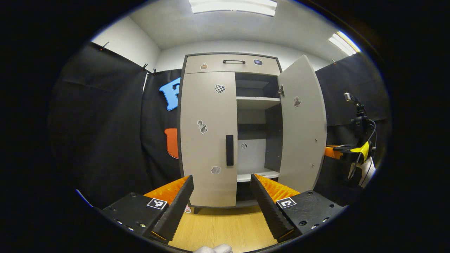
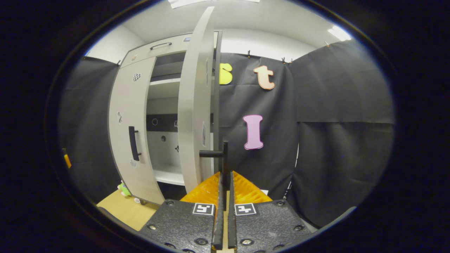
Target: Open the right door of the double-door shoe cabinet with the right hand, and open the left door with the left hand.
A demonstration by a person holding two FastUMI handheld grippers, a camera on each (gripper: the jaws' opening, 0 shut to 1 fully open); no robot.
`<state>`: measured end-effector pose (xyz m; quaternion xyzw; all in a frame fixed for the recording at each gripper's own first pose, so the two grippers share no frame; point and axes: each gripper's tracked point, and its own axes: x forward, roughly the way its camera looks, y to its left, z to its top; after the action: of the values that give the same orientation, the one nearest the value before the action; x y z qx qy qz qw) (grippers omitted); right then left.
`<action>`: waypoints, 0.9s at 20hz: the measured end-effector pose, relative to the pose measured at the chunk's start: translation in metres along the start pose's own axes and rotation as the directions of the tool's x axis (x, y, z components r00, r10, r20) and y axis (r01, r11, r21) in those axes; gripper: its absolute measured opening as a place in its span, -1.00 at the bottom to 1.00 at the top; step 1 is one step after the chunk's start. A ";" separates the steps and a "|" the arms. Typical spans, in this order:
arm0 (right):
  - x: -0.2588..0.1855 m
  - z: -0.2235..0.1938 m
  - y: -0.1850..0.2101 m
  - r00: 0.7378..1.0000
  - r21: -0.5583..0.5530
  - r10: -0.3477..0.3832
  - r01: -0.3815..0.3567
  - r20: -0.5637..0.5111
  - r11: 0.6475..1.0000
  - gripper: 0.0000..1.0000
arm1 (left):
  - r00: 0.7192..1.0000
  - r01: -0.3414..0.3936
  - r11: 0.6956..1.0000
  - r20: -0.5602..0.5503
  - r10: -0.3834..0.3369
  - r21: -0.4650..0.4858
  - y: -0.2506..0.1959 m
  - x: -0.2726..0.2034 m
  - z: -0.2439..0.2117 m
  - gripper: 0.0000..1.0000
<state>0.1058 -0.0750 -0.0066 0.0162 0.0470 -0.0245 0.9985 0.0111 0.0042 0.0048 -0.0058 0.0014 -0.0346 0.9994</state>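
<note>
The grey shoe cabinet (image 1: 211, 66) stands ahead in the left gripper view. Its left door (image 1: 207, 140) is shut, with a dark upright handle (image 1: 229, 150) at its inner edge. My left gripper (image 1: 221, 181) is open, held short of that door, below the handle, touching nothing. The right door (image 1: 303, 130) is swung wide open. In the right gripper view that door (image 2: 195, 105) appears edge-on, and my right gripper (image 2: 225, 175) is shut on its dark handle (image 2: 224, 156). The right gripper (image 1: 346, 149) also appears far right in the left gripper view.
A drawer (image 1: 232, 64) with a handle tops the cabinet. Shelves (image 1: 256, 102) inside the open half hold nothing I can make out. The floor (image 1: 225, 228) is light wood. Black cloth walls (image 2: 337, 140) close in on both sides. A small green object (image 2: 123, 189) lies by the cabinet's foot.
</note>
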 end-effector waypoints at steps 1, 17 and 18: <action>-0.006 0.001 -0.003 1.000 0.006 -0.012 0.012 -0.001 1.000 -0.64 | 1.000 0.002 1.000 0.000 -0.002 0.004 0.000 0.000 0.000 0.94; -0.075 -0.023 0.068 0.997 -0.007 0.074 -0.074 -0.022 0.997 1.00 | 1.000 -0.026 0.999 -0.008 0.027 0.039 0.022 0.044 -0.012 0.94; -0.075 -0.025 0.071 0.996 -0.012 0.080 -0.080 -0.028 0.997 1.00 | 1.000 -0.024 0.999 -0.007 0.024 0.038 0.021 0.052 -0.013 0.94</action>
<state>0.0327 0.0004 -0.0223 0.0117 0.0600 0.0161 0.9980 0.0648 0.0217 -0.0086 0.0133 0.0044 -0.0225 0.9996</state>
